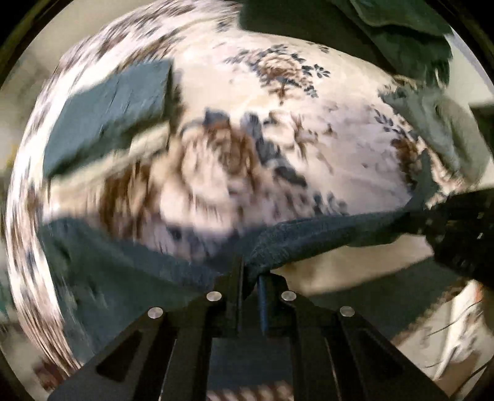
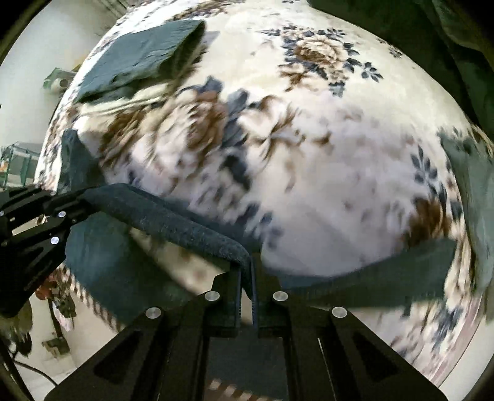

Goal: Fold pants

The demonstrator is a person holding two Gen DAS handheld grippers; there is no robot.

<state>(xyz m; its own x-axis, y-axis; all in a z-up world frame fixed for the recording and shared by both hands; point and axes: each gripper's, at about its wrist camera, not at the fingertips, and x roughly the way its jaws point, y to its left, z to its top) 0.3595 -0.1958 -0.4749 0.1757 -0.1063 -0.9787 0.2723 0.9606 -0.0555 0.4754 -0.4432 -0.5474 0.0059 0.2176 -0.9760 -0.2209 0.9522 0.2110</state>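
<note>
Left gripper [image 1: 250, 271] is pinched tight on the thick hem of the pants [image 1: 308, 234]; right gripper [image 2: 247, 271] is clamped on the same edge at its other end. Each shows in the other's view: right gripper far right in the left view, left gripper [image 2: 66, 200] far left in the right view. The hem spans taut between them, raised above the bedspread [image 2: 308, 154], with the rest of the dark teal cloth hanging below and toward the camera.

Judgement: mid-fold, edge lifted and being carried across. Background blur suggests both hands are moving.

Further out on the flowered bedspread sits a folded teal garment [image 2: 145, 58], apparently already done. A darker green heap of cloth [image 1: 386, 27] lies at the far edge, top right.

Next move likely calls for keeping both grips level and the hem stretched, laying it down square on the lower layer, then letting go. Uneven height between the two would skew the fold.
</note>
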